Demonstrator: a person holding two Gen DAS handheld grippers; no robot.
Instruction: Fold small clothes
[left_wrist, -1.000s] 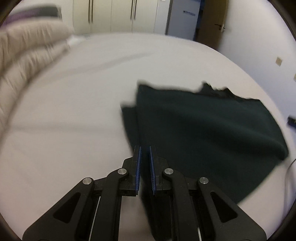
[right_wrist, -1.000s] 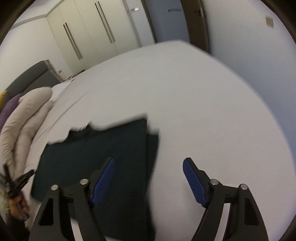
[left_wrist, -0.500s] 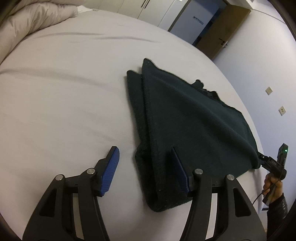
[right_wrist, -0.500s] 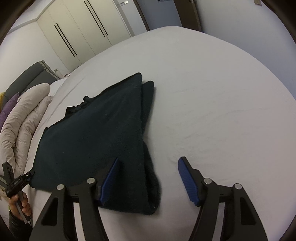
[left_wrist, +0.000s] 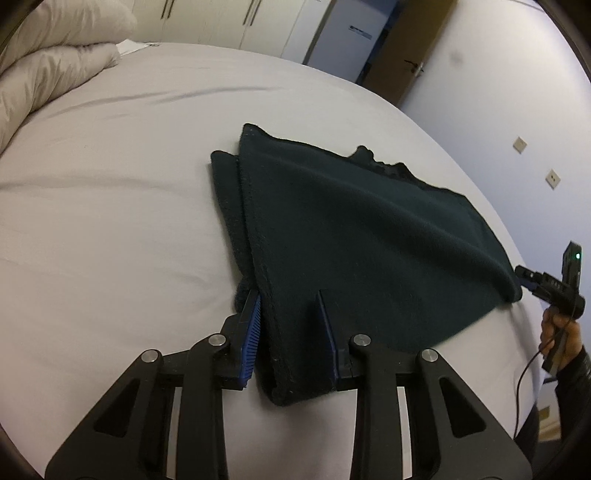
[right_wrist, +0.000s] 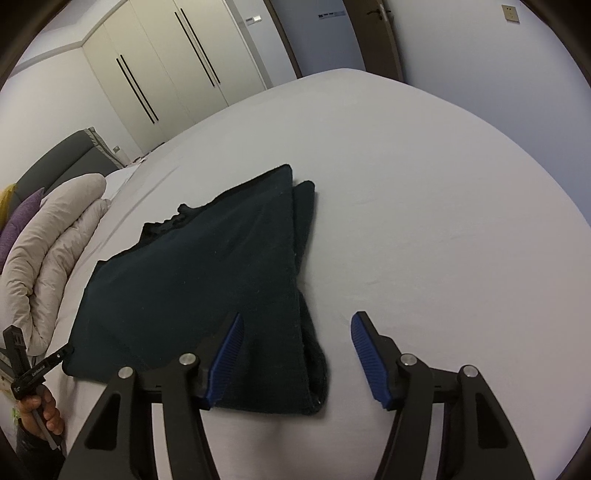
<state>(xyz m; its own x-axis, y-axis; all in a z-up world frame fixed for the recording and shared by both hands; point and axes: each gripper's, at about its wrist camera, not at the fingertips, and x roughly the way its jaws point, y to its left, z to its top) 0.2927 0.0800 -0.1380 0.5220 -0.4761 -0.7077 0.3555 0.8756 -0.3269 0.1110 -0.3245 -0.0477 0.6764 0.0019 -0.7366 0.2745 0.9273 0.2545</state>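
A bed (left_wrist: 110, 206) covered by a smooth pale sheet with faint creases is seen, and a puffy beige duvet (right_wrist: 44, 251) is heaped at its far side. On the sheet a dark green fleecy garment (left_wrist: 369, 236) is laid, folded into a rough triangle (two layers show along one stitched edge). The left hand-held gripper (left_wrist: 290, 332) is held low with its blue ribbed pads parted around the garment's near corner. The right hand-held gripper (right_wrist: 295, 354) is spread wide, one pad over the cloth, the other above bare sheet.
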